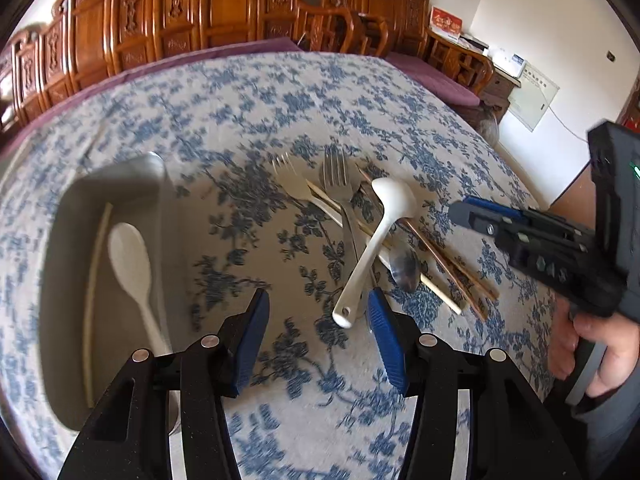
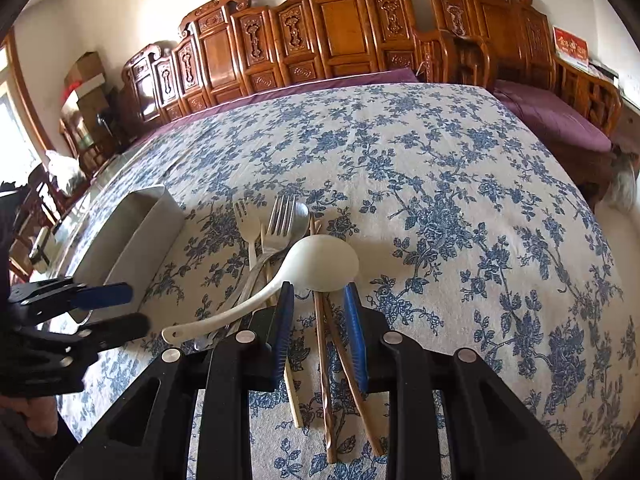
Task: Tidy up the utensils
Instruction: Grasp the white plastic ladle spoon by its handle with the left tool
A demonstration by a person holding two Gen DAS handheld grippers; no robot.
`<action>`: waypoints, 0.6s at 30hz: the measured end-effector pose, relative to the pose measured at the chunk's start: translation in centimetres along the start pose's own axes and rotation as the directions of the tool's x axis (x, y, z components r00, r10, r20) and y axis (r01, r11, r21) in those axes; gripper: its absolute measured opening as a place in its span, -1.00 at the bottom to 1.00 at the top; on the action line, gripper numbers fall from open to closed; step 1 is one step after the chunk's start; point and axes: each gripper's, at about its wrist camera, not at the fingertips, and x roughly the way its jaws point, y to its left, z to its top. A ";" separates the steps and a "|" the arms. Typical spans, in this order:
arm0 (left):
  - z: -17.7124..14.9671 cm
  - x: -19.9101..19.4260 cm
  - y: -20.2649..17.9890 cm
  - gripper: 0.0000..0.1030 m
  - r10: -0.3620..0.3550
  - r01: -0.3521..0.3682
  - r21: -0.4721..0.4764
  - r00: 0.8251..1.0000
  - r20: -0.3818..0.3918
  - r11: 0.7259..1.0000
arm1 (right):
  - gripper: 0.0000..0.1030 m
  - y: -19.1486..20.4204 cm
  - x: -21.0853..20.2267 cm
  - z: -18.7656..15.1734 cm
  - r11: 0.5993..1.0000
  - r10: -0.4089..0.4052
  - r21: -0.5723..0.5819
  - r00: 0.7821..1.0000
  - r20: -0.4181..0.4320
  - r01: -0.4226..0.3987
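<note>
The left gripper [image 1: 318, 300] hovers over the tablecloth [image 1: 288, 92] with its blue-padded jaws spread wide and nothing between them; the handle end of a white ladle [image 1: 374, 248] lies just ahead of its right pad. The right gripper [image 2: 318, 292] is also open, held low over the pile with two brown chopsticks [image 2: 332, 376] lying between its jaws, though whether the pads touch them is hard to judge from this angle.

The ladle rests on top of a loose heap: a metal fork [image 1: 340, 188], a pale plastic fork [image 1: 294, 182], a metal spoon [image 1: 404, 268] and a light bamboo chopstick [image 1: 440, 294], all crossing one another near the middle of the table. To the left stands a grey tray [image 1: 132, 176], which holds a white spoon [image 1: 130, 256] and one thin pale chopstick [image 1: 94, 288] side by side.

The cloth is cream with a blue flower print and covers the whole table. Beyond its far edge run purple cushions [image 2: 556, 120] on carved wooden benches [image 2: 336, 28], set against white walls. Cardboard boxes [image 2: 84, 76] are stacked in the left corner.
</note>
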 end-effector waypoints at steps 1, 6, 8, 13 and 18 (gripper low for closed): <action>0.2 0.5 0.0 -0.05 -0.010 0.010 -0.011 1.000 -0.008 1.000 | -0.46 0.1 0.1 -0.1 1.000 -0.002 -0.006 1.000 -0.002 0.002; 0.7 2.3 0.2 -0.05 -0.047 0.045 -0.047 0.998 -0.039 0.998 | -0.46 -0.5 0.8 -0.9 0.999 0.037 0.006 0.999 -0.026 -0.037; 0.8 3.0 0.1 -0.08 -0.052 0.050 -0.053 0.997 -0.053 0.997 | -0.46 -0.7 0.9 -0.9 0.999 0.047 0.015 0.999 -0.025 -0.047; 0.5 4.0 0.1 -0.25 -0.077 0.070 -0.079 0.994 -0.083 0.994 | -0.46 -1.4 0.8 -0.8 0.998 0.051 0.029 0.999 -0.019 -0.050; 0.1 4.5 -0.3 -0.59 -0.098 0.090 -0.087 0.990 -0.100 0.992 | -0.46 -1.3 0.5 -0.5 0.998 0.054 0.028 0.998 -0.012 -0.053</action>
